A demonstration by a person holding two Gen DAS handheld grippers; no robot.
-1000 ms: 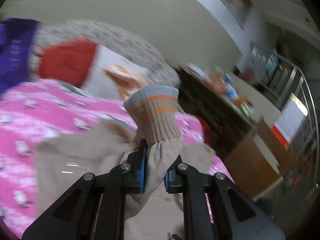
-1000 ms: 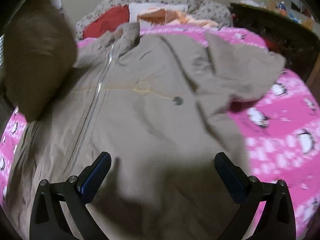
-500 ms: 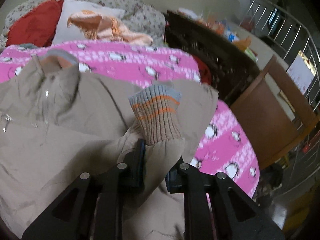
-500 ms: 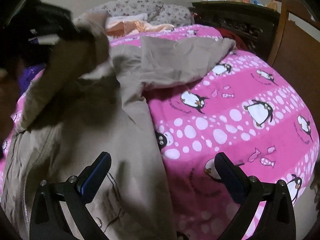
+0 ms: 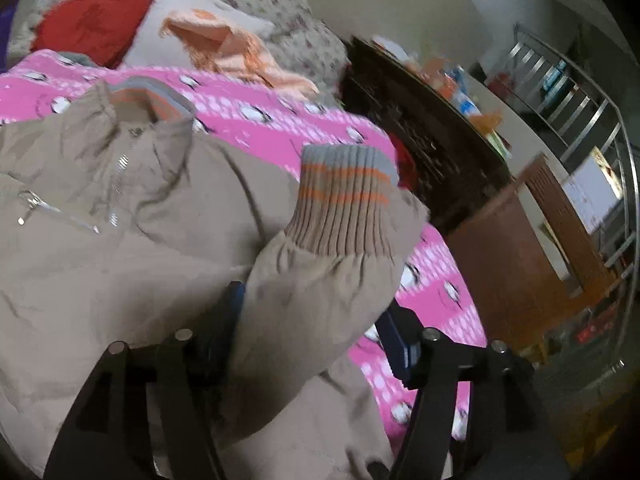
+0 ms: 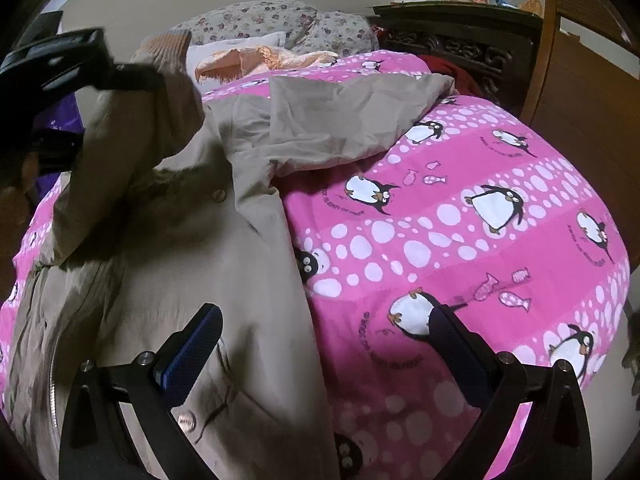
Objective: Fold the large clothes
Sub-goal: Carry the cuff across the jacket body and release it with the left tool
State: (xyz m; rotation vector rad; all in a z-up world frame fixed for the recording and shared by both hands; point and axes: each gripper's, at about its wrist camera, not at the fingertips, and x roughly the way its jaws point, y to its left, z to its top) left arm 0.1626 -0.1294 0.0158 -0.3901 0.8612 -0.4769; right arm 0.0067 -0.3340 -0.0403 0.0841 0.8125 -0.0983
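A large beige jacket (image 6: 180, 260) with a zip lies spread on a pink penguin bedcover (image 6: 460, 208). In the left wrist view one beige sleeve (image 5: 312, 288) with a ribbed, orange-striped cuff (image 5: 344, 204) lies folded over the jacket's chest (image 5: 120, 240). My left gripper (image 5: 310, 308) has its jaws opening, and the sleeve still bulges between them. The right wrist view shows that gripper (image 6: 80, 64) high at the left with the sleeve (image 6: 132, 140) hanging from it. My right gripper (image 6: 326, 316) is open and empty, over the jacket's right edge and the bedcover.
A floral pillow (image 6: 280, 24), a red cushion (image 5: 96, 20) and an orange cloth (image 5: 224, 44) lie at the head of the bed. A dark carved cabinet (image 5: 420, 132) with clutter on top and a wooden board (image 5: 520, 248) stand on the right. A metal railing (image 5: 580, 112) is beyond.
My left gripper came down over the jacket with the sleeve, and its jaws have spread apart. My right gripper swung right from the jacket's front to its right edge.
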